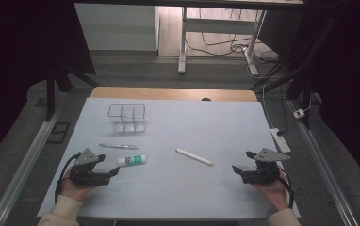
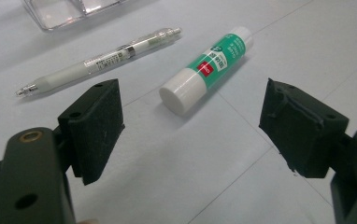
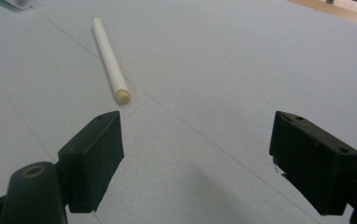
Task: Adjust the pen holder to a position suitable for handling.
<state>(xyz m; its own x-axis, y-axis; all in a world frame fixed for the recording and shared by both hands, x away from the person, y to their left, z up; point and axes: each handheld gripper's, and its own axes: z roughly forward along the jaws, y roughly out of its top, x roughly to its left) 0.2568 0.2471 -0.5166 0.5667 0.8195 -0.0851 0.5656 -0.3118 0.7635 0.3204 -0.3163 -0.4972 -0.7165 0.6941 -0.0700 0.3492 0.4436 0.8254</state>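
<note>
A green-and-white glue stick (image 1: pixel 132 160) (image 2: pixel 208 69) lies on the pale mat just ahead of my left gripper (image 1: pixel 108 165) (image 2: pixel 195 123), which rests open and holds nothing. Beyond the glue stick lies a clear pen (image 1: pixel 118 146) (image 2: pixel 103 59). A white stick (image 1: pixel 194 157) (image 3: pixel 110 59) lies near the mat's middle, ahead and left of my right gripper (image 1: pixel 243 161) (image 3: pixel 200 161), also open with nothing between its jaws. A clear divided organiser (image 1: pixel 127 117) (image 2: pixel 64 10) stands at the back left.
The mat (image 1: pixel 178 188) covers a wooden table (image 1: pixel 168 93). A power strip (image 1: pixel 280 140) lies off the mat's right edge. Metal rails run along both sides. Desk legs and cables stand on the floor beyond the table.
</note>
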